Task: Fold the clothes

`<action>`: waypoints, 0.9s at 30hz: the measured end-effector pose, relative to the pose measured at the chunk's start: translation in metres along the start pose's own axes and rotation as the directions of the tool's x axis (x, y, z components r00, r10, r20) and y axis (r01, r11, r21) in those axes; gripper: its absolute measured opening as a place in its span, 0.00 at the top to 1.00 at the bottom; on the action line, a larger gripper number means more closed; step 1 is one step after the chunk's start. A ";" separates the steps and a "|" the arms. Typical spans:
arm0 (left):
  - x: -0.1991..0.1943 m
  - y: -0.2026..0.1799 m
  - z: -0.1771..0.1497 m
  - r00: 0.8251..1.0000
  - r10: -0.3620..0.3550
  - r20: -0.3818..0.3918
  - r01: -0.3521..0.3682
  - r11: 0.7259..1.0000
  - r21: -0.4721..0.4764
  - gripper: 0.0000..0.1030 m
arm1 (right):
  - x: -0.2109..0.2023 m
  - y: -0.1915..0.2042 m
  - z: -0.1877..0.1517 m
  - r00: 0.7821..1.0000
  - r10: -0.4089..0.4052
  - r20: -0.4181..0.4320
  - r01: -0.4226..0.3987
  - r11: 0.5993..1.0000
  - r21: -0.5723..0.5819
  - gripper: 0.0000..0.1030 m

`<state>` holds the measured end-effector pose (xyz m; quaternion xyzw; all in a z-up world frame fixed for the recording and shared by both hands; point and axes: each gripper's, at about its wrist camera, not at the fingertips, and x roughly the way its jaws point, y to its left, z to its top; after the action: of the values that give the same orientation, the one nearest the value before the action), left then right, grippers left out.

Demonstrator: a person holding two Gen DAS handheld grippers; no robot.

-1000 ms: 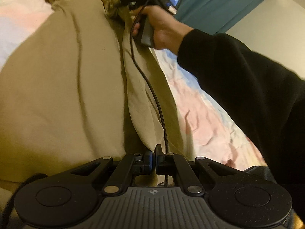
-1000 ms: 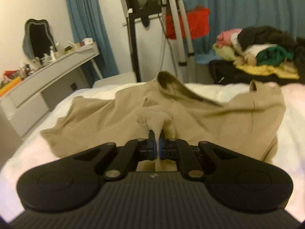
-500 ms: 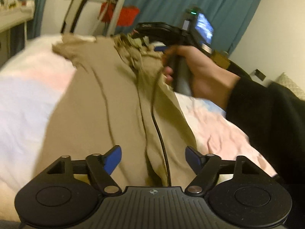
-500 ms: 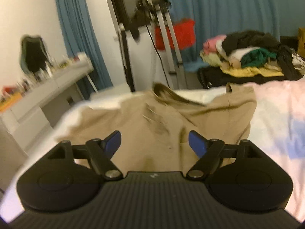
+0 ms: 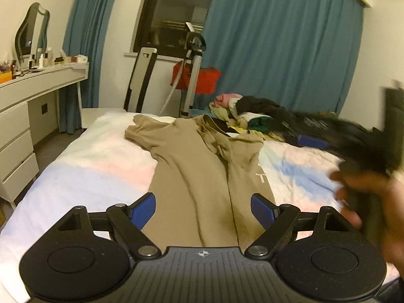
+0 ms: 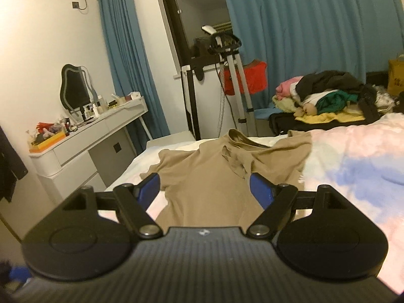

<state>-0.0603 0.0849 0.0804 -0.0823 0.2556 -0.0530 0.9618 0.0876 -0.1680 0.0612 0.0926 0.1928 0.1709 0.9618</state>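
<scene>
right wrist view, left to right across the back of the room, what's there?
Mirror → white dresser → tripod → red bag → clothes pile → yellow bag.

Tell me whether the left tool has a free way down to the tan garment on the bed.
Probably yes. The left tool is opening, nothing between its jaws, and the tan garment lies flat just beyond it. The hand with the other tool is off to the side.

A motion-blurred hand (image 5: 373, 202) smears across the left wrist view's right edge, its black device unreadable. The tan garment's (image 6: 214, 176) near end disappears behind each gripper body.
</scene>
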 end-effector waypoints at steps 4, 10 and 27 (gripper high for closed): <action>0.014 -0.005 0.003 1.000 0.011 0.002 -0.011 1.000 -0.003 0.18 | -0.034 0.004 -0.019 1.000 0.013 0.026 -0.013 1.000 0.002 0.23; 0.038 -0.014 -0.007 1.000 -0.006 -0.020 0.006 1.000 -0.011 0.14 | -0.055 -0.004 -0.048 0.999 0.001 0.034 -0.002 1.000 0.021 0.23; 0.132 -0.020 0.009 0.999 0.023 -0.027 -0.024 0.999 -0.036 0.00 | -0.047 -0.050 -0.068 0.997 -0.062 0.052 0.057 0.994 0.095 0.23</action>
<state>0.0568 0.0477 0.0287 -0.0959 0.2703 -0.0384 0.9572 0.0346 -0.2237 0.0034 0.1362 0.1766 0.1303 0.9661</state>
